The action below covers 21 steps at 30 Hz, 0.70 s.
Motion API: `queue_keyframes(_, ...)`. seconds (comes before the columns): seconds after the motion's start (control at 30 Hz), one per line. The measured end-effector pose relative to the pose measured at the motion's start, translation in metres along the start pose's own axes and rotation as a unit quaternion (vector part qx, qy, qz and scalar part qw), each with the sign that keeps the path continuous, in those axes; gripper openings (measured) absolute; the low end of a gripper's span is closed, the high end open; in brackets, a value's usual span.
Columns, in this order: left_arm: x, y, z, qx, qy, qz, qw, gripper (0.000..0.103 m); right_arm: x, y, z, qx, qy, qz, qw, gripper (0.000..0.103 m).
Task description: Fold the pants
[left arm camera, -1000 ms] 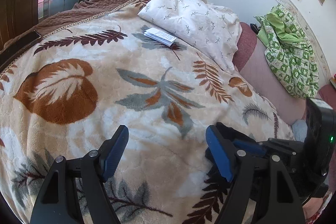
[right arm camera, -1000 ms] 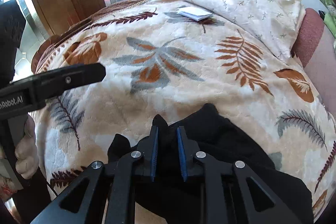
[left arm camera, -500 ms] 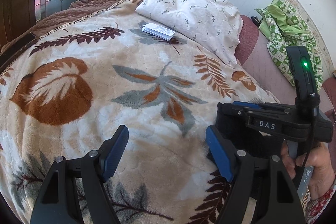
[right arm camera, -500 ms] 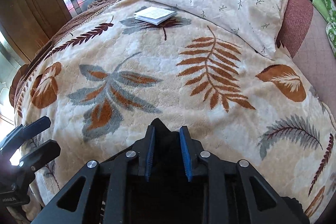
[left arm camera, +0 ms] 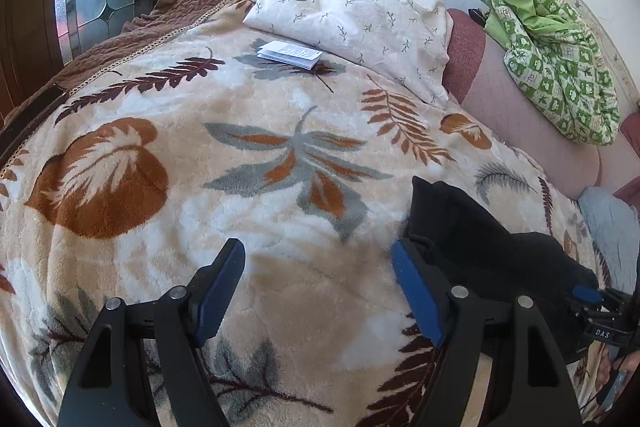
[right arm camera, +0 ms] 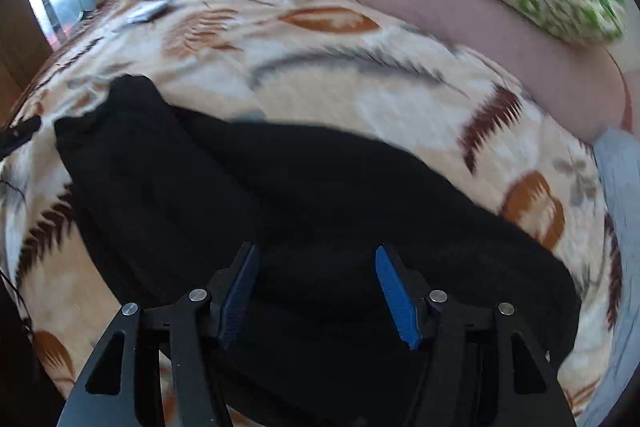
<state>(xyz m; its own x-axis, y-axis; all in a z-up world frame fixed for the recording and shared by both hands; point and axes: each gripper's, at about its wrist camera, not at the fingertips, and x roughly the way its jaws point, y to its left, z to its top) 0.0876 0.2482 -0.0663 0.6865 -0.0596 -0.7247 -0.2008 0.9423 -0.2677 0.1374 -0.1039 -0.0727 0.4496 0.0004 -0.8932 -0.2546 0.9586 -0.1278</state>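
Pants (right arm camera: 304, 211), black and bunched into a thick heap, lie on the near part of the bed, on top of the leaf-print blanket (left arm camera: 240, 131); no waistband or leg can be made out in the dark cloth, so how far any fold has gone cannot be told. The right gripper (right arm camera: 316, 287) hangs directly over the heap with its jaws spread wide and nothing between them, placed as if to come down and take a fresh pinch of fabric. Its view is smeared, which hides fine detail. The left gripper (left arm camera: 316, 287) is also wide open and holds nothing; it sits over bare blanket with the pants just beside its right finger, probably kept aside so the cloth has room to be spread. A pillow (left arm camera: 352, 23) and a small folded paper (left arm camera: 290, 54) lie well apart at the far end, and a green patterned cloth (left arm camera: 560, 67) rests beyond the blanket, so none should interfere.
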Motion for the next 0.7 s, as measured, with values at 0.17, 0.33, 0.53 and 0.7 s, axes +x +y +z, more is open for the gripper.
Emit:
queue_keyframes(0.17, -0.021, -0.018, -0.001, 0.023, -0.019, -0.008, 0.9995, 0.076, -0.019, -0.097, -0.062, 0.111, -0.009, -0.028, 0.993, 0.071)
queue_keyframes(0.33, -0.013, -0.087, 0.006, 0.096, -0.008, -0.03, 0.9949, 0.076, -0.043, -0.145, -0.079, 0.203, -0.037, -0.029, 0.978, 0.078)
queue_keyframes(0.53, 0.05, -0.161, -0.017, 0.18, 0.044, -0.003, 0.9828, 0.076, -0.038, -0.107, -0.014, 0.156, -0.065, 0.001, 0.986, 0.078)
queue_keyframes(0.7, 0.069, -0.143, -0.039, 0.168, 0.094, 0.017, 0.9811, 0.072, 0.006, -0.042, 0.049, 0.09, -0.034, 0.056, 0.994, 0.078)
